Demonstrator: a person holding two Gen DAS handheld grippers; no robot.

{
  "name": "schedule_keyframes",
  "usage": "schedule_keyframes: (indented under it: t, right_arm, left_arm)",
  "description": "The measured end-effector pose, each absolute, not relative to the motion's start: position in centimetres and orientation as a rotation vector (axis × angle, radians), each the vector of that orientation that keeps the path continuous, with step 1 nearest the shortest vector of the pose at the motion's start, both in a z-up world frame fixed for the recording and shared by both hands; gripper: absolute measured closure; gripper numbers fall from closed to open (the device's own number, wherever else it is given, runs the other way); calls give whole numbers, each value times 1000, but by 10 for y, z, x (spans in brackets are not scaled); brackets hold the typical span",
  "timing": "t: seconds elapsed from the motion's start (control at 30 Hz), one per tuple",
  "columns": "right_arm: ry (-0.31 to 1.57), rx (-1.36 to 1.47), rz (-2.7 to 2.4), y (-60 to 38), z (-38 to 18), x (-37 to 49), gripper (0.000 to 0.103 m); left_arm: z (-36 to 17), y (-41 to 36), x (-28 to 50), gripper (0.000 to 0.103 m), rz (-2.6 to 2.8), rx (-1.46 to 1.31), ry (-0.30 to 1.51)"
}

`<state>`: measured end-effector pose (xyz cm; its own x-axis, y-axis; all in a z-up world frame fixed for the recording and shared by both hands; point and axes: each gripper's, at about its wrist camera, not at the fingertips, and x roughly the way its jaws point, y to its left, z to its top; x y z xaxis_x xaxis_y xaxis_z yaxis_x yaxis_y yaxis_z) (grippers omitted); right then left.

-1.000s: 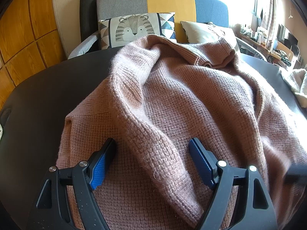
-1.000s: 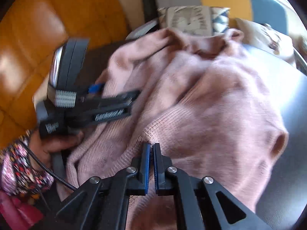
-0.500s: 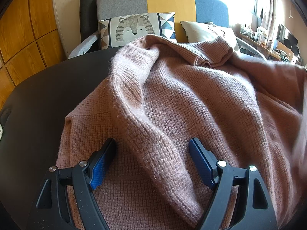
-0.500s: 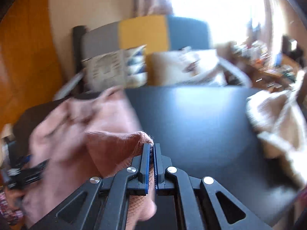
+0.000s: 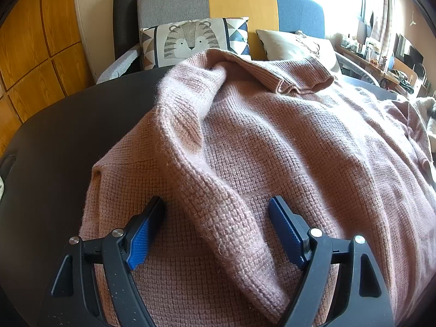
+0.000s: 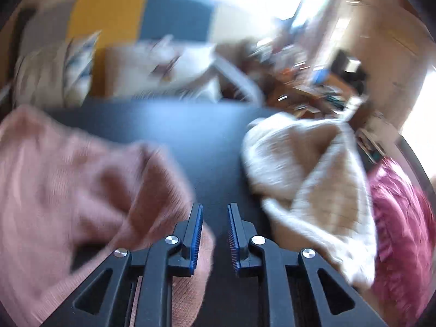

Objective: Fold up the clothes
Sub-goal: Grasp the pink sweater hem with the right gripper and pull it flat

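A dusty-pink knit sweater [image 5: 272, 147] lies spread and rumpled on the dark table [image 5: 68, 136]. My left gripper [image 5: 216, 212] is open, its jaws straddling a raised fold of the sweater near the hem. In the blurred right wrist view, my right gripper [image 6: 215, 218] is slightly open with nothing between the pads, just right of the sweater's sleeve [image 6: 90, 188], which lies on the table [image 6: 196, 130].
A cream knit garment [image 6: 308, 169] and a magenta cloth [image 6: 403, 218] lie at the table's right side. Behind the table stand a grey, yellow and blue sofa [image 5: 239, 5] with a tiger cushion [image 5: 190, 41] and a beige cushion [image 5: 294, 43]. Wooden panels [image 5: 35, 49] are at left.
My right gripper carried the sleeve out to the right, then opened and let it go. The sweater's right side now lies flatter. My left gripper has not moved.
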<state>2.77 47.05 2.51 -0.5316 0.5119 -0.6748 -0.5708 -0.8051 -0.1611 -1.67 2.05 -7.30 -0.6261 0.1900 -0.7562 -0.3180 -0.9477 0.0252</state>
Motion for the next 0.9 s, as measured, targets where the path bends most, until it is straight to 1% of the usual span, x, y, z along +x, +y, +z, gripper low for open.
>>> schedule_keyframes:
  t: [0.07, 0.13, 0.17, 0.23, 0.33, 0.37, 0.4, 0.43, 0.53, 0.6, 0.63, 0.7, 0.8, 0.9]
  right_arm:
    - [281, -966, 2485, 454, 36, 35, 82]
    - [296, -1136, 2615, 420, 30, 32, 82]
    - [263, -1224, 2649, 403, 24, 32, 82]
    - [123, -1372, 2658, 370, 7, 38, 81]
    - [-5, -1513, 2616, 346, -18, 52, 81]
    - [-45, -1534, 2594, 344, -25, 57, 82]
    - [-66, -1516, 2576, 349, -27, 61, 84]
    - [-80, -1484, 2559, 357, -28, 64, 94]
    - [68, -1354, 2493, 401, -11, 72, 94]
    - [125, -1215, 2399, 440, 4, 76, 94]
    - [141, -1133, 2321, 463, 11, 79, 92]
    - [162, -1120, 2361, 448, 16, 70, 82]
    - [192, -1136, 2469, 411, 21, 53, 78]
    - [223, -1150, 2578, 374, 26, 36, 78]
  left_arm:
    - [-73, 21, -17, 21, 2593, -1180, 227]
    - [-73, 20, -17, 21, 2592, -1181, 225]
    - [-73, 20, -18, 21, 2591, -1182, 223]
    - [-73, 19, -18, 21, 2589, -1182, 220]
    - [-73, 20, -18, 21, 2589, -1182, 220]
    - [-72, 19, -18, 21, 2589, -1182, 218]
    - [-72, 19, -18, 21, 2589, -1182, 216]
    - [-72, 19, -18, 21, 2588, -1182, 214]
    - [-73, 20, -17, 21, 2590, -1181, 217]
    - [-73, 20, -17, 21, 2591, -1181, 220]
    - [-73, 21, -16, 21, 2592, -1180, 221]
    - [-73, 21, -17, 21, 2593, -1180, 223]
    - [-73, 21, -17, 20, 2595, -1180, 226]
    - [-73, 21, -17, 20, 2598, -1181, 231]
